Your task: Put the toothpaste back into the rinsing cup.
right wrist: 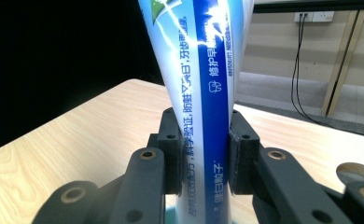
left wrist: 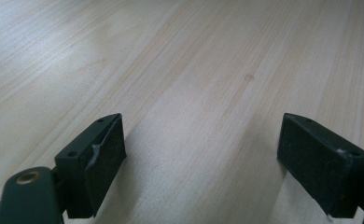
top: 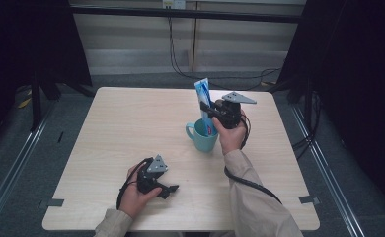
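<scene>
A blue and white toothpaste tube (top: 203,101) (right wrist: 203,93) stands upright with its lower end inside a teal mug (top: 200,137) on the wooden table (top: 121,123). My right gripper (top: 208,109) (right wrist: 203,156) is shut on the tube's middle, both jaws pressed against its sides, just above the mug. My left gripper (top: 168,190) (left wrist: 201,158) rests low near the table's front edge, open, with bare wood between its jaws.
The mug's handle points left. Black stands and curtains flank the table at left and right. Cables (top: 180,64) hang on the wall behind. Metal floor rails (top: 13,168) run along both sides.
</scene>
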Tool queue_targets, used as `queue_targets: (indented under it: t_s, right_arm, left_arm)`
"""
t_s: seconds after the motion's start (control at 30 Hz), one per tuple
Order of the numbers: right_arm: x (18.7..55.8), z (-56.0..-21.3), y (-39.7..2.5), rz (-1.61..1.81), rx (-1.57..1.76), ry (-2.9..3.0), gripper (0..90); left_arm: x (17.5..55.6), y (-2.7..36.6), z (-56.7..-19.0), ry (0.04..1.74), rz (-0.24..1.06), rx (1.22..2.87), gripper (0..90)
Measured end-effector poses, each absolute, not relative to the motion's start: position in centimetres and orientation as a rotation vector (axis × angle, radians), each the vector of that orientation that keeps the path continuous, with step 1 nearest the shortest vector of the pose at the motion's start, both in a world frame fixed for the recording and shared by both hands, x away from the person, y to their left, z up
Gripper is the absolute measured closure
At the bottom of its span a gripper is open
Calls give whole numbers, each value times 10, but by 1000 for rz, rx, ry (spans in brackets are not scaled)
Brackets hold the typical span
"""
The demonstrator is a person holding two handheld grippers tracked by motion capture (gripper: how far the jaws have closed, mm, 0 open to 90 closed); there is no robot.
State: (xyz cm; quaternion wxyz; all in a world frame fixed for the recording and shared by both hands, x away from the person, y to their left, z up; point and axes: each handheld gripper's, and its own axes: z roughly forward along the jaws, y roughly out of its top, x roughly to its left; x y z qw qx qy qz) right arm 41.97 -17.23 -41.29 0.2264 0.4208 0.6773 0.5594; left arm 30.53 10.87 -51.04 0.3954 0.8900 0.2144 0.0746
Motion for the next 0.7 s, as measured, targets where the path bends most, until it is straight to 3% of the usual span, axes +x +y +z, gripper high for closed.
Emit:
queue_targets:
  t_s: [0.7]
  right_arm:
    - [414,-426,-174,1488,1172,1919,711]
  left_arm:
    - [305,109,-510,545,188,2257,148]
